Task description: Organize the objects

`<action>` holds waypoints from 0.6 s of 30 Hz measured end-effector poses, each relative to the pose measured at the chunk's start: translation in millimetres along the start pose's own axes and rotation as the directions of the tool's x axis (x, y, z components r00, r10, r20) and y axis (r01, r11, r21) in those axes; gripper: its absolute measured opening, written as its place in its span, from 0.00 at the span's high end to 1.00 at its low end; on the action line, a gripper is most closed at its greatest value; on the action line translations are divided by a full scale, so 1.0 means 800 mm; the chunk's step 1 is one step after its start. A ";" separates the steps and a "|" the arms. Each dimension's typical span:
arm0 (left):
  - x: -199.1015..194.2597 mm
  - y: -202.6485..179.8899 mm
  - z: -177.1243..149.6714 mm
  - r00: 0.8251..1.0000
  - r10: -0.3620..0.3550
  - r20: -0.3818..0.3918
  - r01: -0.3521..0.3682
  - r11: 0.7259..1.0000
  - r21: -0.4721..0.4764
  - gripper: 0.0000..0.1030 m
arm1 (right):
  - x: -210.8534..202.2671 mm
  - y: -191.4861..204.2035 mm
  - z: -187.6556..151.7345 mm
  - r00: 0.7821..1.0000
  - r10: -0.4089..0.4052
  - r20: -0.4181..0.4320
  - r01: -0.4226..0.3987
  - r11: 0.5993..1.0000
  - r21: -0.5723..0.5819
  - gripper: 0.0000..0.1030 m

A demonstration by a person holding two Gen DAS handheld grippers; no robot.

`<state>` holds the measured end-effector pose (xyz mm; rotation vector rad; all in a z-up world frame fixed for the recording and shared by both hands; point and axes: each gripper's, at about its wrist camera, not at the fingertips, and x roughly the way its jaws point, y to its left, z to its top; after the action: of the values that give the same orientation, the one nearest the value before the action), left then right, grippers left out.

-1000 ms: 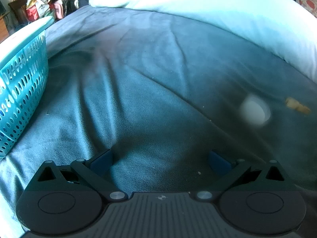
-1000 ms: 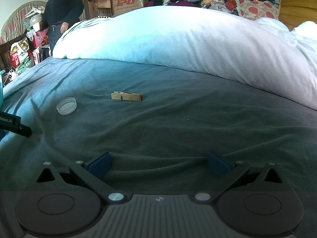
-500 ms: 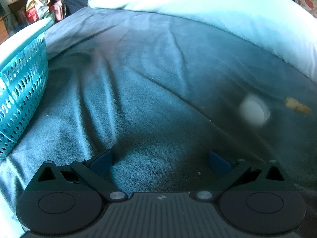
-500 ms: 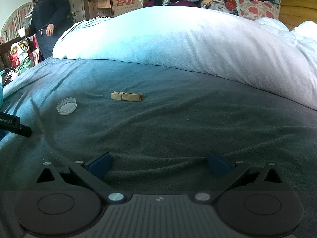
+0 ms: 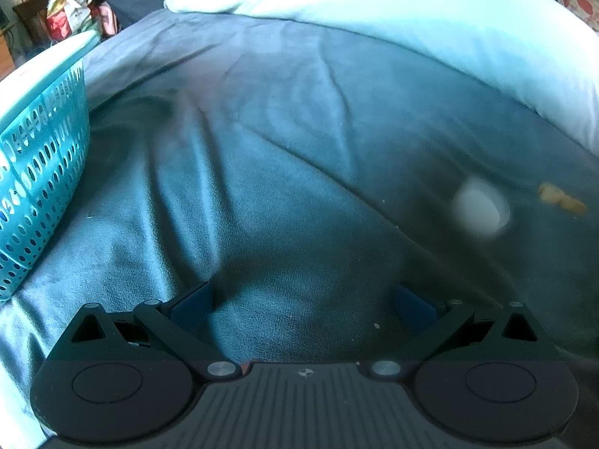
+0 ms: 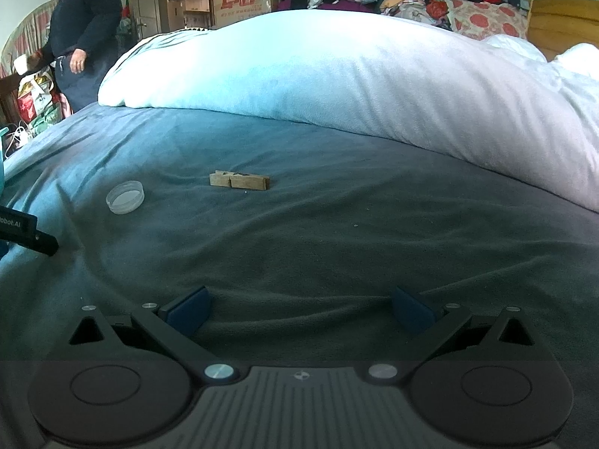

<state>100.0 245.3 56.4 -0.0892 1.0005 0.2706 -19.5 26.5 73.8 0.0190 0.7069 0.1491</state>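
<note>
Outstanding: one clear plastic lid (image 6: pixel 125 197) and one wooden clothespin (image 6: pixel 239 180), lying near each other on the blue blanket (image 6: pixel 337 247), well apart from our teal basket (image 5: pixel 41 149) at the left. We judge both still unsorted. Our left gripper (image 5: pixel 303 299) and right gripper (image 6: pixel 301 308) spread wide, holding nothing.

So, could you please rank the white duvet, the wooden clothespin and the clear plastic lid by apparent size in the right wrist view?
1. white duvet
2. wooden clothespin
3. clear plastic lid, close to the clothespin and nearer the camera, so unsure.
</note>
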 end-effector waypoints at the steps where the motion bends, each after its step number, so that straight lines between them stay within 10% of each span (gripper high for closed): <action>1: 0.000 0.000 0.000 1.000 0.000 -0.003 0.000 1.000 0.001 0.00 | 0.000 0.001 0.001 1.000 0.000 -0.003 0.000 1.000 0.002 0.00; 18: -0.011 -0.005 -0.006 1.000 0.000 -0.022 0.000 1.000 0.007 0.00 | 0.019 0.028 0.016 0.987 -0.151 -0.062 0.158 0.978 0.139 0.00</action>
<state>92.4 238.9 61.0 -0.0859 1.0230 0.2671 -2.5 51.3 74.9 0.0976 0.7660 -0.0511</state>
